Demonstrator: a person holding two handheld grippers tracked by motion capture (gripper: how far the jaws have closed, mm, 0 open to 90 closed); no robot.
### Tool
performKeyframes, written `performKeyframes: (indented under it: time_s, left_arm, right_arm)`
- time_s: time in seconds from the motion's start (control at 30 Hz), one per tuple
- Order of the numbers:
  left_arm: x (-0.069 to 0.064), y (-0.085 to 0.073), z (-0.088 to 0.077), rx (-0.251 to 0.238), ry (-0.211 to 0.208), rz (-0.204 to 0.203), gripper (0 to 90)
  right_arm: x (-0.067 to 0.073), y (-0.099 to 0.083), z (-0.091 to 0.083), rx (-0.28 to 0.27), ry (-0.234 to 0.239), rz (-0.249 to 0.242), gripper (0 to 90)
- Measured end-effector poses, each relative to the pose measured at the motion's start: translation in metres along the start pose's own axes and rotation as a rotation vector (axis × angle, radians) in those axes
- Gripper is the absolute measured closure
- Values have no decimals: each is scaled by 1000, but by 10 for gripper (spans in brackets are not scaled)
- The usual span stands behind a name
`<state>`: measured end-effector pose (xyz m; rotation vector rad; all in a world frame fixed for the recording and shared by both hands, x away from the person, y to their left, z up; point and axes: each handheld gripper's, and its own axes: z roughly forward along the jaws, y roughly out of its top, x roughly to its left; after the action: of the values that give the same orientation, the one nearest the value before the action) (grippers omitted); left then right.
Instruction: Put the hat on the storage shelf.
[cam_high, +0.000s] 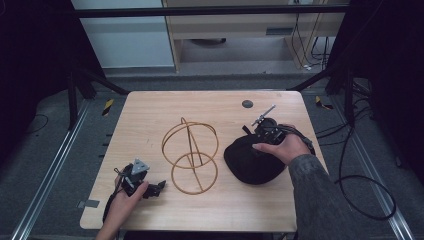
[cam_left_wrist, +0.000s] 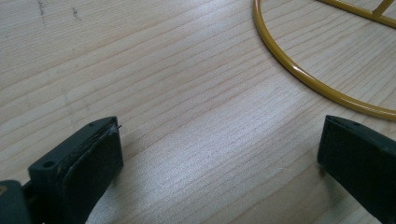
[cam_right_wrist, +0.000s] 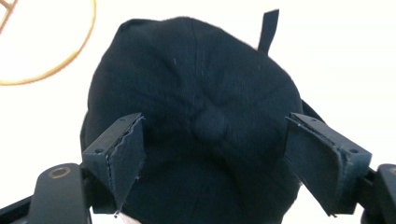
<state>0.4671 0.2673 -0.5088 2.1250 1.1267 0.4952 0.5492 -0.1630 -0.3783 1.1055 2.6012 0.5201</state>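
black cap (cam_high: 252, 160), one of two items on the wooden table (cam_high: 150, 112), lies at right beside a single gold wire stand (cam_high: 190, 155). right gripper (cam_high: 270, 131) hovers over its crown, jaws wide; left gripper (cam_high: 159, 187), also spread wide, rests near the stand's base ring.

- The left gripper (cam_left_wrist: 219, 154) sits low over the pale wooden table (cam_left_wrist: 154, 79), its two black jaws spread wide apart with bare wood grain between them.
- A yellow wire ring (cam_left_wrist: 299, 74) lies on the table ahead, curving toward the right-hand jaw, just beyond its tip.
- A straight yellow rod (cam_left_wrist: 359, 11) crosses the top corner.
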Motion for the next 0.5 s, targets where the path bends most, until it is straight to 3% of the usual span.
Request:
performKeyframes:
  time_s: [0.37, 0.5]
  left_arm:
    - [0, 1, 0, 4, -4, 4, 0]
    - [0, 1, 1, 2, -5, 4, 0]
  right_arm:
    - [0, 11, 11, 46, 44, 2, 286]
    - [1, 14, 17, 78, 47, -7, 382]
